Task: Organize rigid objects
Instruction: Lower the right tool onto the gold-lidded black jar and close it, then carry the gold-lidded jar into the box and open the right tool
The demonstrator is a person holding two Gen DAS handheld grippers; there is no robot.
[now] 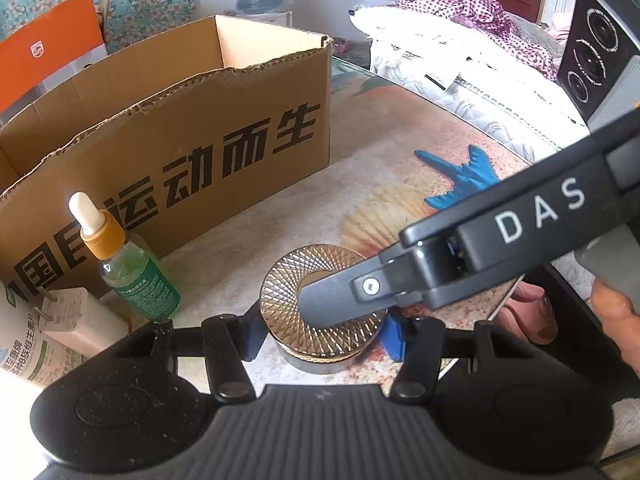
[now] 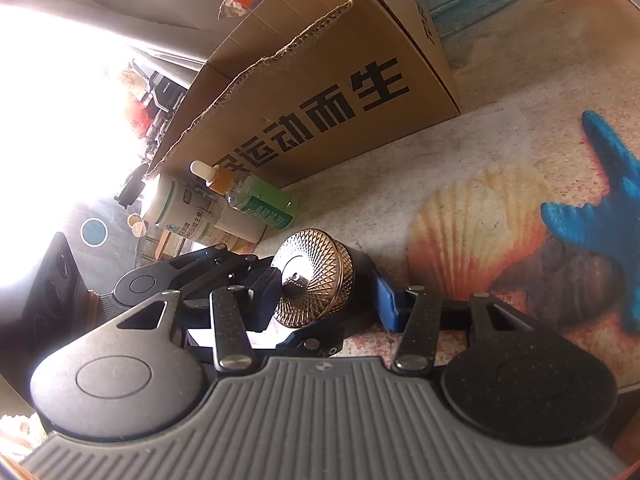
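left tongs (image 1: 320, 336): clamped on gold-lidded jar (image 1: 324, 308), both pads against its sides
right tongs (image 2: 324, 300): clamped on same jar's lid from above; one finger (image 1: 336, 300) lay across top
jar: stood on worktop (image 1: 400, 152), near cardboard box (image 1: 180, 140); dropper bottle (image 1: 132, 268) to its left

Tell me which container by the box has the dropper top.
The green glass bottle with the orange collar and white dropper bulb, standing against the cardboard box. The white vitamin bottle beside it shows no dropper.

jar (image 1: 320, 344) base hidden, window (image 2: 60, 100) overexposed
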